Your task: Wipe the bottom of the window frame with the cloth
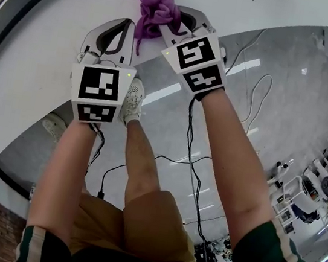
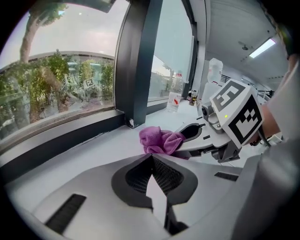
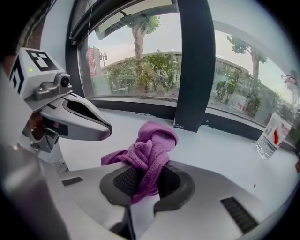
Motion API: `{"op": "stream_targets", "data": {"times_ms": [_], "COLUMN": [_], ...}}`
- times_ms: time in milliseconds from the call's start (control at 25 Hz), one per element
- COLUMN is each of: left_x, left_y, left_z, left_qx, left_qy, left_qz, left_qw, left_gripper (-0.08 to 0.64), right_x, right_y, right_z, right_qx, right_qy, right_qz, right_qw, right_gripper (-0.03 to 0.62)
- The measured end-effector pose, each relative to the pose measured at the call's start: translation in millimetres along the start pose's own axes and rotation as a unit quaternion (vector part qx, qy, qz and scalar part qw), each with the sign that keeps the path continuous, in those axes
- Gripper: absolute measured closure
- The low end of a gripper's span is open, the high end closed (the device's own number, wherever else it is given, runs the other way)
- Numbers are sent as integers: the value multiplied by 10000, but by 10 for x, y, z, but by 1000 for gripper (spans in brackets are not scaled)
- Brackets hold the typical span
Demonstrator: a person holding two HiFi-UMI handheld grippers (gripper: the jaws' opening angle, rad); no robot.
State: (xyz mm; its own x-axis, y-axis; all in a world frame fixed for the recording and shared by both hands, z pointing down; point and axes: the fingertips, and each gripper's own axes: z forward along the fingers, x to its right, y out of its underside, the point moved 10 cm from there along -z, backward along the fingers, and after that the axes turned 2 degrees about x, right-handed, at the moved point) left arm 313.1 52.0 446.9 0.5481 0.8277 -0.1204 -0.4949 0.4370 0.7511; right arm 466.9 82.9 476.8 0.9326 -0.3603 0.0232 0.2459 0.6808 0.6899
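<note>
While L claw sits closed, R claw grips purple cloth.

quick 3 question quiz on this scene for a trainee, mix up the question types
1. True or false: the left tool holds the purple cloth.
2. Where does the clear bottle stand? A on the white sill; B on the floor; C between the left tool's jaws.
3. Fill in: the right tool has its jaws ____ on the cloth.
Key: 1 false, its jaws are together with nothing between them; 2 A; 3 shut.
</note>
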Motion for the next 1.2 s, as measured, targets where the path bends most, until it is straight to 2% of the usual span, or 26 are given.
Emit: {"op": "stream_targets", "data": {"times_ms": [240,640,760,880,1040,1200], "left_x": [21,-89,-27,168,296,178], "left_y": [-44,-149,-22,251,365,356], "left_z": [-56,-43,-172,-339,-393,-465], "left_qx": [-43,-78,-189,-294,-80,-26], "left_qy": [119,179,242,205,169,92], "left_qz": [153,116,86,-148,-154,-127], "left_qw": [9998,9997,9995,9992,9997,9999], "left_gripper": [554,554,554,553,554,554], "right_x": [-22,-6,-116,-281,-224,-217], "right_y": [-57,-87,15,257,393,384], "right_z": [-55,-66,-134,-262,-342,-304], "right_qx": [-55,-179,-180,-132,-40,4], "right_qy": [15,52,108,201,419,509], "right_qz": [164,484,709,957,732,706], "right_qw": [9998,9987,9973,9951,9964,9962], "right_gripper": [518,518,518,518,518,520]}}
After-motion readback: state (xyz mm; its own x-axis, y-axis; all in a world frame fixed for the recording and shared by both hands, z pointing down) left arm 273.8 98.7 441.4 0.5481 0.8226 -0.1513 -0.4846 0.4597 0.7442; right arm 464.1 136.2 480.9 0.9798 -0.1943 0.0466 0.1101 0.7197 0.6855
